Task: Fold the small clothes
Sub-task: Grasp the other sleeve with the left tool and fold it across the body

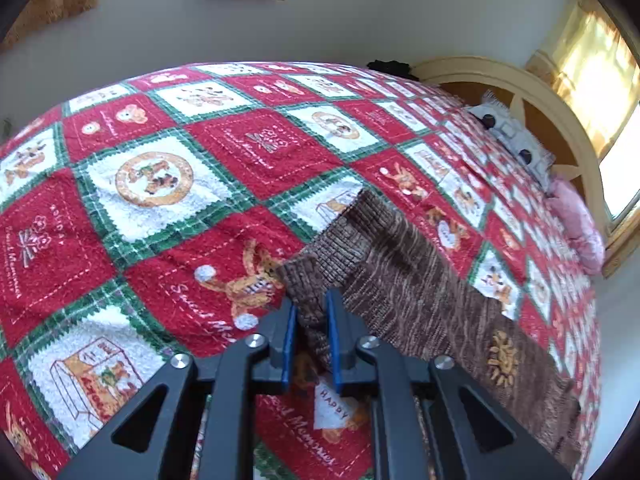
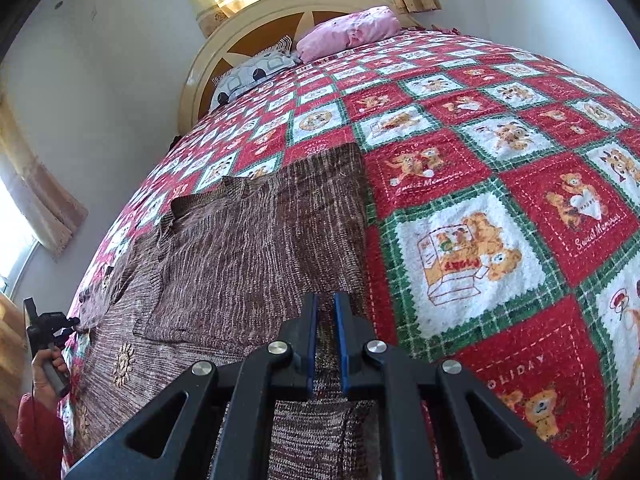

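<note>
Bedroom with pale walls; a bed under a red, white and green patchwork teddy-bear blanket (image 1: 160, 184) carries the work. One brown marled knitted sweater (image 2: 248, 240) lies flat ahead of both grippers. Left gripper (image 1: 312, 320) is clamped narrow on a ribbed cuff or edge of it; right gripper (image 2: 326, 336) is pinched on the hem nearest it.

Risks, as judged: loose knit may slip from either thin pinch, or stretch if the two pull unevenly; the fuzzy blanket may drag, skewing the fold.

Count: one sweater, two grippers, two pillows beyond, one blanket.
</note>
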Motion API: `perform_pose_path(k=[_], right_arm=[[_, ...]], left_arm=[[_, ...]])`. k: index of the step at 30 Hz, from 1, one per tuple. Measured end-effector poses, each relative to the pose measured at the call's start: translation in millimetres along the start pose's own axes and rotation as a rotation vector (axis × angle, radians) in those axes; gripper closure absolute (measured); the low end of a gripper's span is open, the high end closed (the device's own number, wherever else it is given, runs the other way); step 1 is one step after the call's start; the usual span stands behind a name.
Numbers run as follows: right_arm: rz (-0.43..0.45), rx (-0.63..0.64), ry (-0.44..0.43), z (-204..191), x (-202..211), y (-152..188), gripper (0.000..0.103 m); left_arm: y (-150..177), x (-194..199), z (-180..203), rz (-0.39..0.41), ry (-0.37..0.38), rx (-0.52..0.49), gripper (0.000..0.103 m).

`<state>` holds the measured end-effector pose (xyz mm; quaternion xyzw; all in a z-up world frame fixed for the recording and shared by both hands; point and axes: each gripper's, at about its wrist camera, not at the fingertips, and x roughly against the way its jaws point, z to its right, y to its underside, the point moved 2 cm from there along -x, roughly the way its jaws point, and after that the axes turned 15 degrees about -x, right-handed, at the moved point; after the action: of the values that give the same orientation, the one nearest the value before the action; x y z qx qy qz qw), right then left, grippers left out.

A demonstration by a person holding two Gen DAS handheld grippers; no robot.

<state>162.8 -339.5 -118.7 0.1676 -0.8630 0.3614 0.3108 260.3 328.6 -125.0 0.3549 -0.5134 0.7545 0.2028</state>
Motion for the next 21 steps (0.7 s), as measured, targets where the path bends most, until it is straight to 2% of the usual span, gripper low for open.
perform_pose_path(k=[4,6,11,15,17,21], right_arm=[[-0.002,-0.004,-0.006,1,0,0,0.094],[-0.003,-0.007,-0.010,2,0,-1,0.094],[-0.005,-0.009,-0.012,3,0,-1,0.094],[-0.005,-0.011,-0.014,3,0,-1,0.094],[-0.005,-0.011,-0.014,3,0,-1,0.094],[-0.004,-0.012,-0.016,2,1,0,0.094]], left_arm=[[-7,9,10,0.029,0.007,-0.055,0.095],[-13,16,22,0.059,0.037,-0.076,0.095],[-15,56,98,0.159,0.142,-0.257,0.095],[20,89,184,0.193,0.254,-0.459,0.095],[42,98,213,0.195,0.292,-0.524,0.095],[104,100,267,0.144,0.371,-0.631,0.095]])
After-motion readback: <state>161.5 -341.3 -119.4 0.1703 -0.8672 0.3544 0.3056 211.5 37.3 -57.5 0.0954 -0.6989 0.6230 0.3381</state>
